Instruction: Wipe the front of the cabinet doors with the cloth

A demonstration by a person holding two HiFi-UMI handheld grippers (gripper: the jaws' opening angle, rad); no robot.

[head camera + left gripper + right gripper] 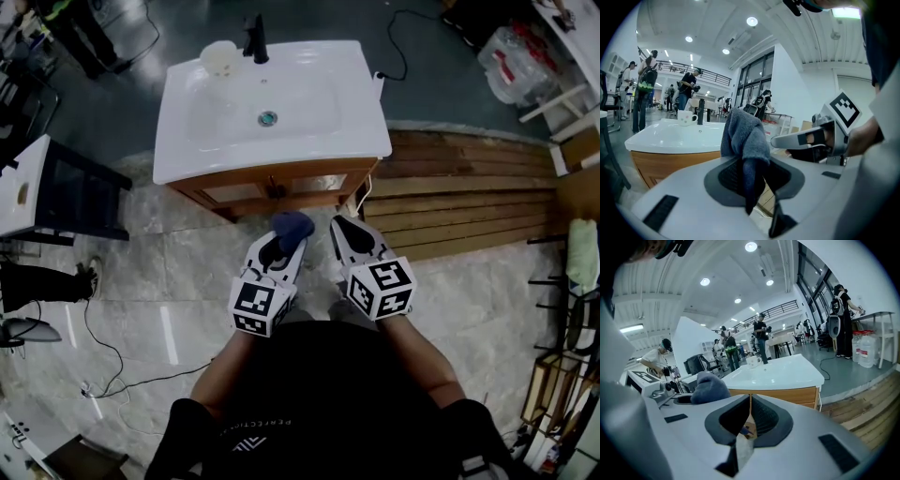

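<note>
A blue-grey cloth [292, 226] bunches out of my left gripper [281, 246], which is shut on it. In the left gripper view the cloth [745, 140] stands up between the closed jaws. My right gripper [349, 236] is held beside it, shut with nothing between its jaws. Both hang in the air a short way in front of the wooden cabinet doors [281, 191] under the white sink top [272, 108]. In the right gripper view the cabinet front [787, 394] lies ahead and the cloth [708, 388] shows at the left.
A white cup [219, 58] and a black tap [254, 39] stand on the sink top. A wooden platform [469, 192] lies to the right of the cabinet, a black-framed table [56, 192] to the left. Cables [112, 361] trail on the tiled floor. People stand far behind.
</note>
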